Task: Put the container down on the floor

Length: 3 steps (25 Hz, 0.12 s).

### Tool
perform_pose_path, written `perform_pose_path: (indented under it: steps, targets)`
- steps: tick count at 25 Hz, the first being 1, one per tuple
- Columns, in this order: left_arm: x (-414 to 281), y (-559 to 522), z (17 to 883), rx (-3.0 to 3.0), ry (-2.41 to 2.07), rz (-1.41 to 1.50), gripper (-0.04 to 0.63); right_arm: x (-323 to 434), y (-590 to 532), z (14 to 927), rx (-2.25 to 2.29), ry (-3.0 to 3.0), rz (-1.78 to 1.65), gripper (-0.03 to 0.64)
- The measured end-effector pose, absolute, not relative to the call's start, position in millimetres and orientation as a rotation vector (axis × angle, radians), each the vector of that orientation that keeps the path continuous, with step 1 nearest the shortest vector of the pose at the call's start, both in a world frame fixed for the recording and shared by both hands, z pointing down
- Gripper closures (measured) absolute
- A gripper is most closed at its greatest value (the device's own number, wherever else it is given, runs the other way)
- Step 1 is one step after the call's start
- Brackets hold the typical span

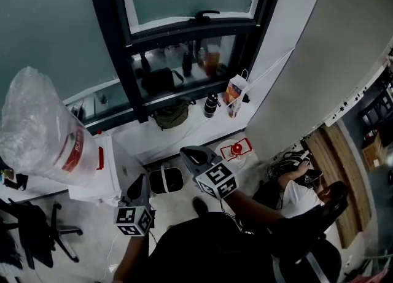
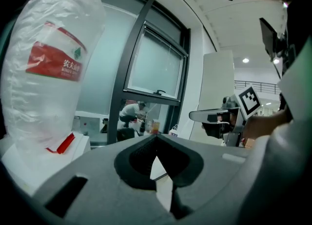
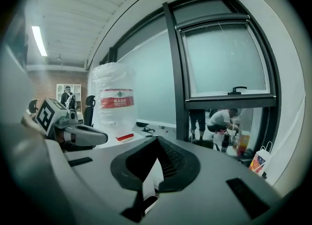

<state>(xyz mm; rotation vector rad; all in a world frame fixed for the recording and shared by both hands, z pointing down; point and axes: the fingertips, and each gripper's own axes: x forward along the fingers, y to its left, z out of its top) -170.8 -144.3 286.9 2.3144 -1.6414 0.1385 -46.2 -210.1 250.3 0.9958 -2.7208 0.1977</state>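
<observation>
Plainly, left gripper (image 1: 139, 185) and right gripper (image 1: 188, 152) were closed, holding nothing; the jug (image 1: 49, 143) at left could slip, its wrap (image 1: 27, 100) being slick.

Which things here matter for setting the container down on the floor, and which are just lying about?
For the job: plastic-wrapped water container, floor, left gripper, right gripper.
Just lying about: paper bag, office chair, dark bag.
</observation>
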Motion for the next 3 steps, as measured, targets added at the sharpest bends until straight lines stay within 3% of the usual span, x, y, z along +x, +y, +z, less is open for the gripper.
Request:
perform_pose_path:
  steps: [3]
  targets:
    - [-165.2, -142.9, 285.5, 2.323, -1.611, 0.099, 0.584, -44.4, -207.7, 249.3, 0.993, -2.721, 0.207, 0.611]
